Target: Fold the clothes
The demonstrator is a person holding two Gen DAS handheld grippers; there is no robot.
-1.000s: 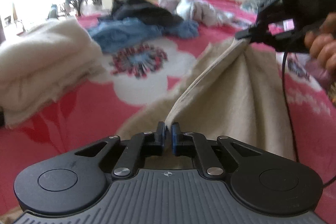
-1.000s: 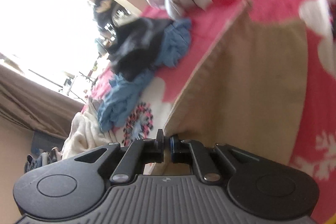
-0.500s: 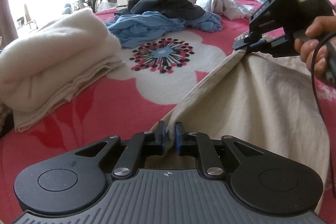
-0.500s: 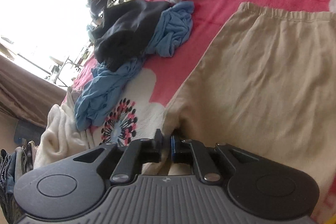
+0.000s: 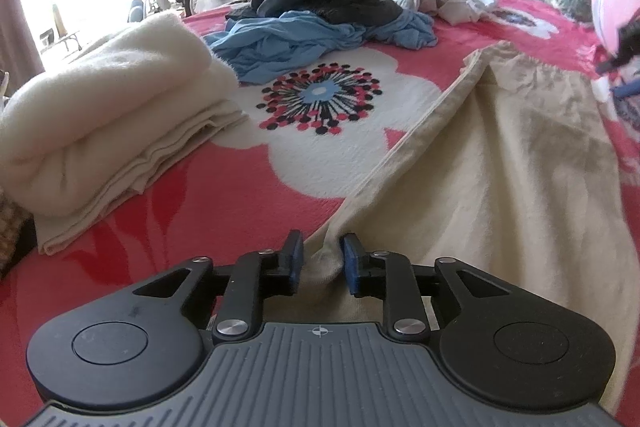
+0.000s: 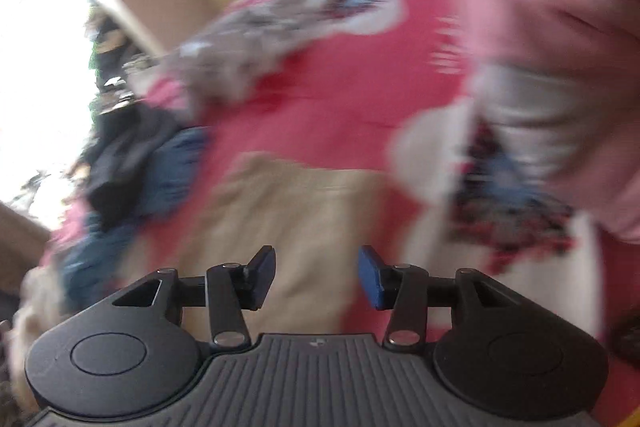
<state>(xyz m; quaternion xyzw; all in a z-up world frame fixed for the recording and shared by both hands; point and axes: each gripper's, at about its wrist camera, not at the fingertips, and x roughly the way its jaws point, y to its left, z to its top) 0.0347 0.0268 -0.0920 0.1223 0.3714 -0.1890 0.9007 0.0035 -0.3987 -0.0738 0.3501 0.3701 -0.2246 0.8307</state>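
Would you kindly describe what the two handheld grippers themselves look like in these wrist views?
Both look alike. The left gripper and the right gripper each have a ribbed grey body with a small crosshair mark, two round black side housings with circular caps, black linkage arms on silver pivot screws, and blue-padded jaws. No cable shows on either.

Soft matt beige cloth [image 5: 500,163] is seen ahead of the left gripper [image 5: 322,261], whose matt black plastic links carry shiny metal rivets; to its left a fluffy cream blanket [image 5: 100,107] lies on the printed fleecy bedspread [image 5: 200,203]
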